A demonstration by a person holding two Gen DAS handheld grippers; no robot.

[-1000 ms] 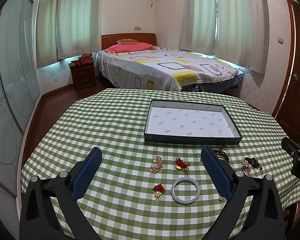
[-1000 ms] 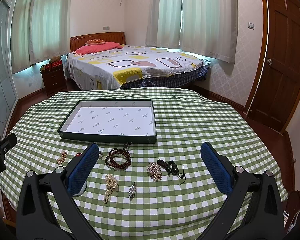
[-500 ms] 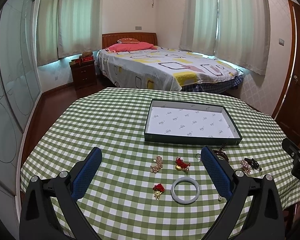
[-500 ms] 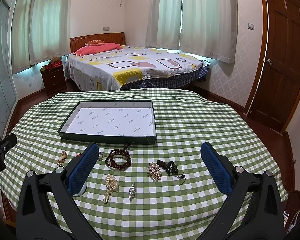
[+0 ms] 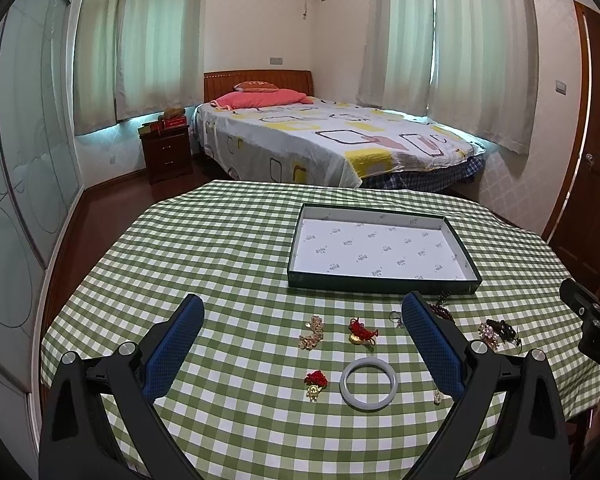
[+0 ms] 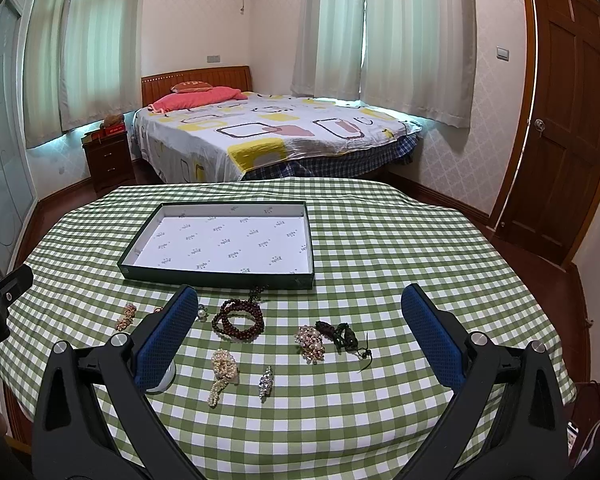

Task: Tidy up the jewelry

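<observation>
A shallow dark green tray (image 5: 380, 282) with a white lining stands empty on the green checked table; it also shows in the right wrist view (image 6: 220, 274). Jewelry lies loose in front of it: a pale bangle (image 5: 369, 384), two red knot charms (image 5: 362, 331) (image 5: 316, 380), a gold piece (image 5: 312, 330), a dark bead bracelet (image 6: 239, 320), a pearl piece (image 6: 222, 368), a crystal clip (image 6: 266, 383), a pale cluster (image 6: 311, 343) and a black cord piece (image 6: 340, 334). My left gripper (image 5: 302, 328) and right gripper (image 6: 294, 316) are open and empty, above the table's near edge.
A bed (image 5: 332, 140) stands beyond the table, with a dark nightstand (image 5: 166, 152) to its left. A wooden door (image 6: 560, 140) is on the right. The green checked table (image 5: 220, 248) drops off at its rounded edges.
Both views have shifted slightly, so the grippers moved a little. No jewelry has moved and both grippers stay open.
</observation>
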